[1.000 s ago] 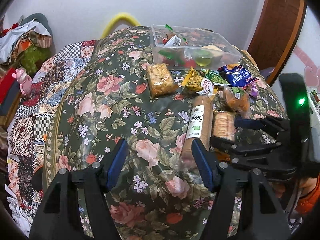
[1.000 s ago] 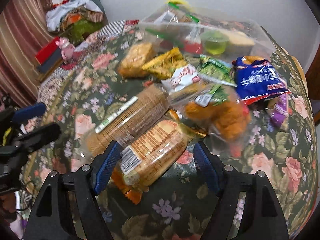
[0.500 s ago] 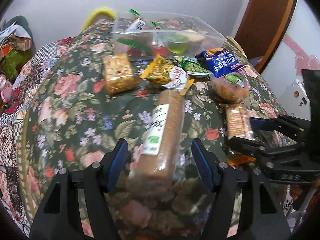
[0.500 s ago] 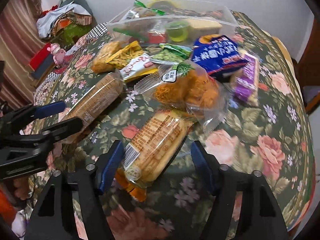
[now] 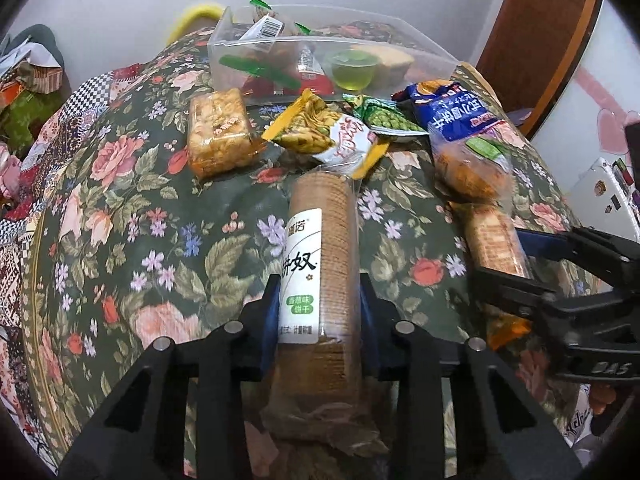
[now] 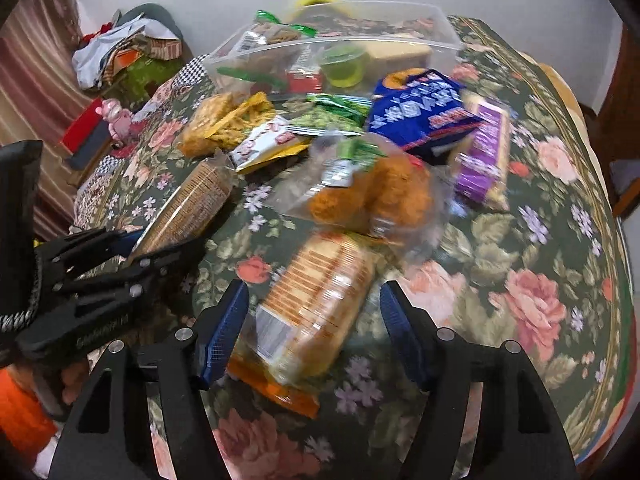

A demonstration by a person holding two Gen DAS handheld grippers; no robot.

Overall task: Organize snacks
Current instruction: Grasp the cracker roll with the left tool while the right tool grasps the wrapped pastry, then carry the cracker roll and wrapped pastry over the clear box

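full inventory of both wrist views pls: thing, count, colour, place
Long tan biscuit sleeve with white label: 1, tan, between the left pads.
Short orange-printed cracker pack: 1, between the right fingers, untouched.
Clear bag of orange puffs: 1, mid-table.
Blue snack bag: 1, before the bin.
Purple wafer pack: 1, right of the blue bag.
Clear plastic bin: 1, far end, part filled.
Floral tablecloth: 1, dark green.
Left gripper: shut on the sleeve.
Right gripper: open.

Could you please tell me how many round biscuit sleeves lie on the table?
2: brown sleeve clamped in left gripper; orange sleeve inside open right gripper; more may be hidden.
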